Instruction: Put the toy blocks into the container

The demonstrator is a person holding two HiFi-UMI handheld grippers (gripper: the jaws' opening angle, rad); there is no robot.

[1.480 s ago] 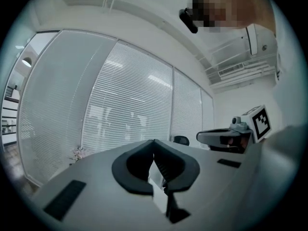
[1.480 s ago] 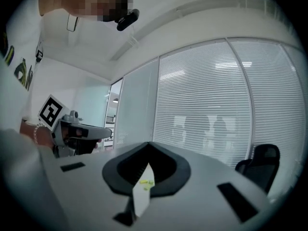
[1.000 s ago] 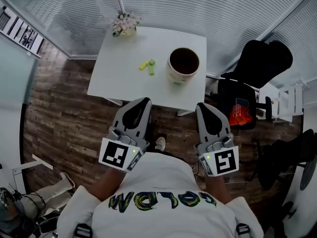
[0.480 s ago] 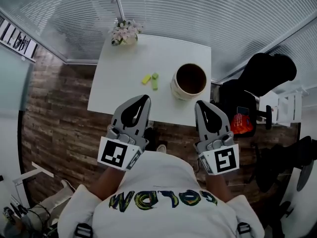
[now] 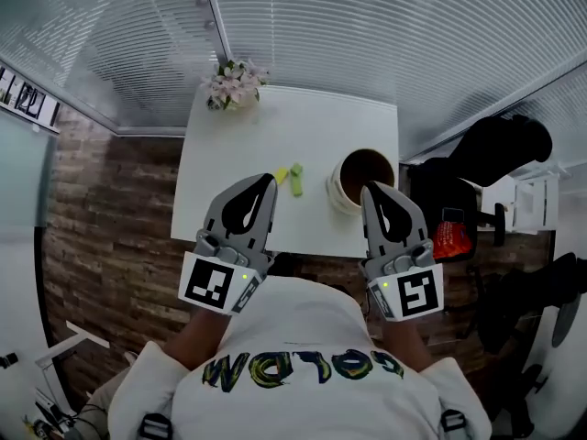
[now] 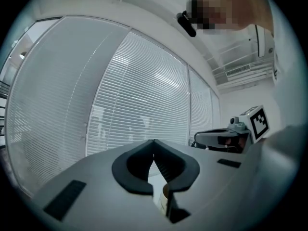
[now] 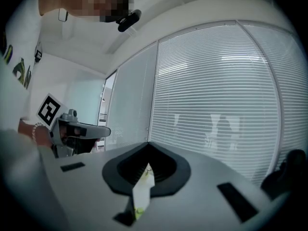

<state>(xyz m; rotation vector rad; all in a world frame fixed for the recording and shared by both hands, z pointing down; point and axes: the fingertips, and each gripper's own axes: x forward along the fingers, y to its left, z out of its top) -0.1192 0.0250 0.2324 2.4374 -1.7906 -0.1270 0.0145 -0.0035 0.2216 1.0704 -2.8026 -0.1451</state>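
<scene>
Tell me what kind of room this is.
Probably an office or small meeting room. White slatted blinds cover glass walls, a black office chair stands beside a small white square table, and the dark wood-plank floor looks commercial rather than domestic.

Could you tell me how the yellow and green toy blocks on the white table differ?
The small yellow toy block looks shorter than the light green toy block. The green block lies nearer the round cream container; the yellow block lies farther from it. Both rest side by side on the white table, outside the container.
</scene>
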